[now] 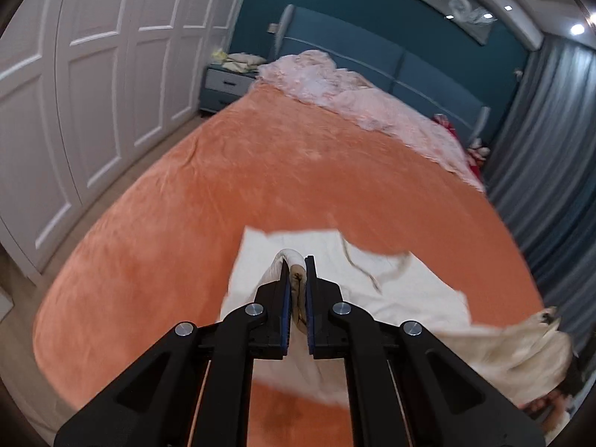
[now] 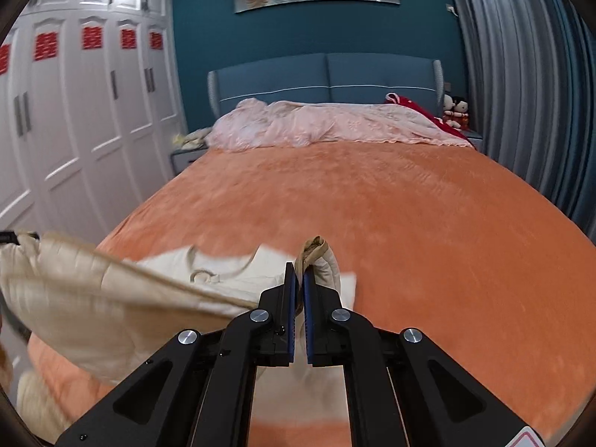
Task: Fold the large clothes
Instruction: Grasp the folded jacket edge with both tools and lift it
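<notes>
Bed (image 2: 372, 201): covered by an orange blanket, it fills most of both views and serves as the landmark here.
Wardrobe (image 2: 74, 141): white panelled doors stand along the bed's left side.
Headboard (image 2: 327, 82): blue and padded, at the far end of the bed against a teal wall.
Quilt (image 2: 320, 123): pale pink, bunched across the far end of the bed below the headboard.
Garment (image 1: 372, 290): a large cream piece of clothing at the near end of the bed, part lying on the blanket, part lifted off it and stretched between the two grippers.
Left gripper (image 1: 297, 260): above the near end of the bed, its jaws clamped on a fold of the garment's edge that bulges past the fingertips.
Right gripper (image 2: 299, 270): also above the near end of the bed, its jaws pinched tight on another bunched edge of the garment; the cloth runs off leftward in a blurred band.
</notes>
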A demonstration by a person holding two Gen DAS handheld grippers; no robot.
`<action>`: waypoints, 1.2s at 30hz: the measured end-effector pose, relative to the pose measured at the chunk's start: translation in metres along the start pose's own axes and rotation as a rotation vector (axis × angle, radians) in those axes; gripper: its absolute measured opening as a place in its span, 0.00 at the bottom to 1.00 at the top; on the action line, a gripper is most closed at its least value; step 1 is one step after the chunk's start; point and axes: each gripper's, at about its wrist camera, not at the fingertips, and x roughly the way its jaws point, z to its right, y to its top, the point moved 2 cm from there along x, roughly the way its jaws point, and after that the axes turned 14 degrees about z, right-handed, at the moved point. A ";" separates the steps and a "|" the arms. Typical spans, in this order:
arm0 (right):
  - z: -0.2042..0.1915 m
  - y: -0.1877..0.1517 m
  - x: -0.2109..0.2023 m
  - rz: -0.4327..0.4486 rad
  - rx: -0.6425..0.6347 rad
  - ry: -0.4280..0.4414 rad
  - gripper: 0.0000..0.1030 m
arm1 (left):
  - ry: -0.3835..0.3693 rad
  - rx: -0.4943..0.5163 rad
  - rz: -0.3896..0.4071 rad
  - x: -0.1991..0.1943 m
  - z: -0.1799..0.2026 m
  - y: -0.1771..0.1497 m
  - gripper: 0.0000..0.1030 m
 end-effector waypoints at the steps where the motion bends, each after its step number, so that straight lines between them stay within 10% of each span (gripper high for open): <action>1: 0.000 0.003 0.020 -0.001 0.004 -0.012 0.04 | 0.022 0.003 -0.006 0.020 0.002 0.004 0.06; 7: 0.008 0.002 0.074 0.000 0.086 -0.090 0.23 | 0.146 -0.006 -0.099 0.117 -0.005 -0.005 0.15; 11: 0.009 0.007 0.052 0.115 0.116 -0.118 0.55 | 0.219 -0.024 0.032 0.102 -0.016 0.003 0.77; 14: 0.009 -0.005 0.052 0.080 0.102 -0.105 0.57 | 0.193 -0.016 0.106 0.085 -0.023 0.009 0.88; 28: 0.032 -0.091 0.146 -0.249 0.268 -0.075 0.57 | 0.076 -0.035 -0.334 0.192 -0.040 -0.071 0.86; 30: 0.034 -0.096 0.157 -0.269 0.293 -0.067 0.45 | 0.060 -0.060 -0.341 0.197 -0.038 -0.074 0.70; 32: 0.033 -0.096 0.161 -0.279 0.294 -0.057 0.11 | 0.057 -0.073 -0.343 0.201 -0.035 -0.073 0.36; 36: 0.027 -0.067 0.156 -0.175 0.262 -0.046 0.06 | 0.042 -0.057 -0.256 0.192 -0.022 -0.052 0.11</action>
